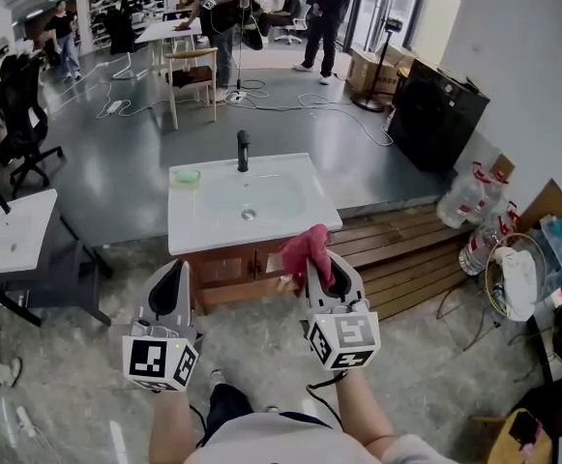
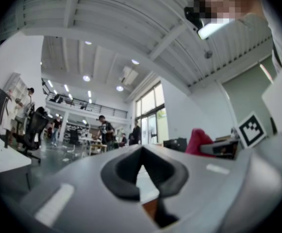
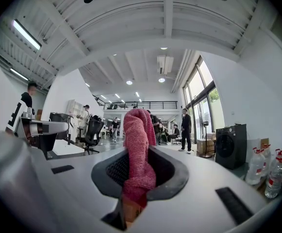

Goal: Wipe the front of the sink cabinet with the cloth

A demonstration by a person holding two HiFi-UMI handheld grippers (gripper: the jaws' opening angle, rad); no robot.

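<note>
Just in front of the sink cabinet [image 1: 224, 271], my right gripper [image 1: 325, 265] pinches the red cloth [image 1: 305, 247] while my left gripper [image 1: 171, 278] sits closed on nothing; wiping looks unstarted, so next I must press it to the wood.

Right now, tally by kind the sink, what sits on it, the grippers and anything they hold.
Sink: 1
Faucet: 1
Green pad: 1
Cloth: 1
Grippers: 2 (left gripper, right gripper)
Total: 6
</note>
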